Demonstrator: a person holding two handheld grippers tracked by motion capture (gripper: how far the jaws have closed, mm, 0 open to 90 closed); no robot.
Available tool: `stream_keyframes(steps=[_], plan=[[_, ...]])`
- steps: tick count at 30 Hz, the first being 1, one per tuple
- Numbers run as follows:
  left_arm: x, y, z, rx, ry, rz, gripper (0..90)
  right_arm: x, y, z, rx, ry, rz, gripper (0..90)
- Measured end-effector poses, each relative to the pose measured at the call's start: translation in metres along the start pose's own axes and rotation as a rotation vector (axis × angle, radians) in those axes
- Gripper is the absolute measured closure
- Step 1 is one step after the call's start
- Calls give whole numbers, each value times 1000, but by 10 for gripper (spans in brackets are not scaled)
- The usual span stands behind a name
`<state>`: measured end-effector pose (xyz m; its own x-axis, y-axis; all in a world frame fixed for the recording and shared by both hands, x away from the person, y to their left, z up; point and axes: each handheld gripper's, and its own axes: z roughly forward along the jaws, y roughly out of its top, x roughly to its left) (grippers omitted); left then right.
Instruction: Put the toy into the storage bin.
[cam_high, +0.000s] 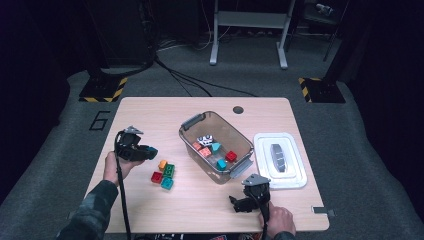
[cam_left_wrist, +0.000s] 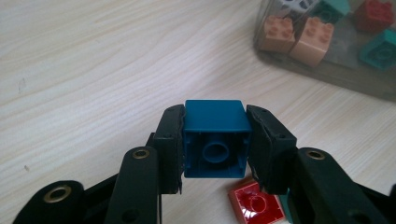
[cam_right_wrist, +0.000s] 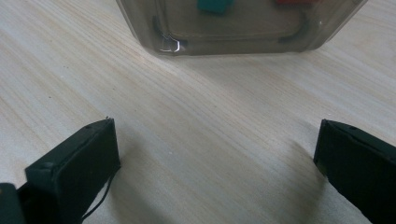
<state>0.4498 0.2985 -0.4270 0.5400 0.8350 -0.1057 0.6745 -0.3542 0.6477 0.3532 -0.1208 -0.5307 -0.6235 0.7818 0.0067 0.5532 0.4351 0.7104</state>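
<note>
My left gripper is shut on a dark blue brick, held hollow side toward the camera, above the wooden table. In the high view that left gripper hangs left of a small cluster of loose bricks: orange, green, red and teal. A clear plastic bin at the table's middle holds several bricks. My right gripper rests low near the front edge, jaws wide apart with bare wood between them, facing the bin's near wall.
The bin's white lid lies flat to the right of the bin. A round cable hole sits at the table's far edge. A red brick lies on the table just below the held brick.
</note>
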Motion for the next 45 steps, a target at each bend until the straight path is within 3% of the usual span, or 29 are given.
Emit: stream_keyframes(steps=[1,10,14,27,36,45], plan=[[-1,3,-2,-1,6,19,593,0,0,0,0,0,0,0],[-11,25,-14,-32,-11,43,593,0,0,0,0,0,0,0],[-18,39,-22,-31,-15,89,593,0,0,0,0,0,0,0],[-45,83,-36,-72,-30,171,593,0,0,0,0,0,0,0],[-67,106,-32,-90,-46,213,592,0,0,0,-1,0,-2,0],[-89,122,-12,-69,-81,249,592,-1,0,0,-1,0,-12,0]])
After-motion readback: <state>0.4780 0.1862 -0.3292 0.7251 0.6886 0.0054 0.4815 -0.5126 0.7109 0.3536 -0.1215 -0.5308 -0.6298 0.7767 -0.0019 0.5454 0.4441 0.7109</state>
